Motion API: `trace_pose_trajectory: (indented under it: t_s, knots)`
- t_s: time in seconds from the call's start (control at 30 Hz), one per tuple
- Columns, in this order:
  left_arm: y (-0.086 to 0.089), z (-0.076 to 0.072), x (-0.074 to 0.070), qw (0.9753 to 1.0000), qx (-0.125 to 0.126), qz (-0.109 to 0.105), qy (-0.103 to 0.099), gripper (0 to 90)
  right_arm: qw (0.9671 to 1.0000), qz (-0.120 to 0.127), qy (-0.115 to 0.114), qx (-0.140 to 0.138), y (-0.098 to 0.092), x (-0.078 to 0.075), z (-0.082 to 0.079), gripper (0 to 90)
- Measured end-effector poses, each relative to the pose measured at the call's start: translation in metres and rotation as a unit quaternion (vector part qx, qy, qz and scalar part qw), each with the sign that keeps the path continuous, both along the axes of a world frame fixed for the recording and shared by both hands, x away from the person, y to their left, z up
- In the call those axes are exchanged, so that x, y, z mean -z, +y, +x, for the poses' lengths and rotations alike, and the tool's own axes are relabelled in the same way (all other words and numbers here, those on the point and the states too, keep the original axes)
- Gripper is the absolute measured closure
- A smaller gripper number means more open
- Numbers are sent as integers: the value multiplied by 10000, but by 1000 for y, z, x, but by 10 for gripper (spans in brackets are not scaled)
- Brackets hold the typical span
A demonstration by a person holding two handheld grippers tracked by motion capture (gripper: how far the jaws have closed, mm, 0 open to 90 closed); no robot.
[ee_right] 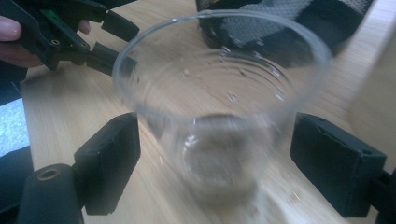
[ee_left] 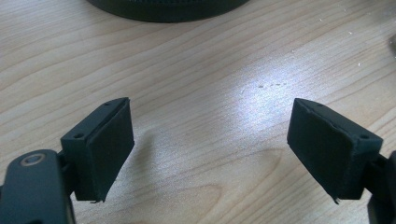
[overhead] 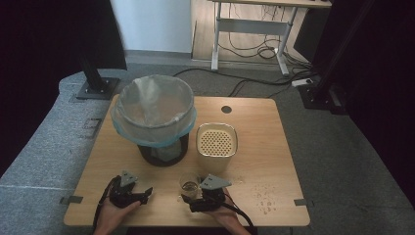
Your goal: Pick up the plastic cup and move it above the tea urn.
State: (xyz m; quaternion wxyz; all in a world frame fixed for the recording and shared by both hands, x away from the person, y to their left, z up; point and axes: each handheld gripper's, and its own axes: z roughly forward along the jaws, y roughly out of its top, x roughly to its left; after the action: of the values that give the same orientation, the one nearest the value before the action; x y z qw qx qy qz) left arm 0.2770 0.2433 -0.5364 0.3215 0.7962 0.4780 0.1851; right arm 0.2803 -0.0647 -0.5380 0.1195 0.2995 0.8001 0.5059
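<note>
Right gripper (ee_right: 215,163): jaws spread wide either side of the clear plastic cup (ee_right: 219,107), centre frame, not gripping it. In the high view the cup (overhead: 189,185) stands lower centre on the wooden table (overhead: 274,147). Left gripper (ee_left: 210,144): jaws wide apart, holding nothing. Mesh bin with liner (overhead: 154,117) upper left; perforated cream container (overhead: 217,144) centre.

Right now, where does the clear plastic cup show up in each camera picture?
High view: the clear plastic cup stands low centre on the table, just ahead of the right gripper.
Left gripper view: not in it.
Right gripper view: the cup sits centre, between the open jaws.
Shared landmark: the black mesh bin behind it.
</note>
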Motion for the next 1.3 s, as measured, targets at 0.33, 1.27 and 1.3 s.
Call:
trace_pose_trajectory:
  t_s: [0.33, 1.27, 1.3]
  knots:
    - [1, 1, 2, 10000, 10, -19, 47, 143, 9996, -2, -265, -48, 9, 0, 10, 354]
    - [2, 2, 4, 9999, 16, -1, 143, 145, 9824, 1118, -1105, 1008, -116, -126, 11, 353]
    - [2, 2, 5, 9999, 18, 10, 150, 145, 9818, 1126, -1122, 1043, -118, -131, 15, 353]
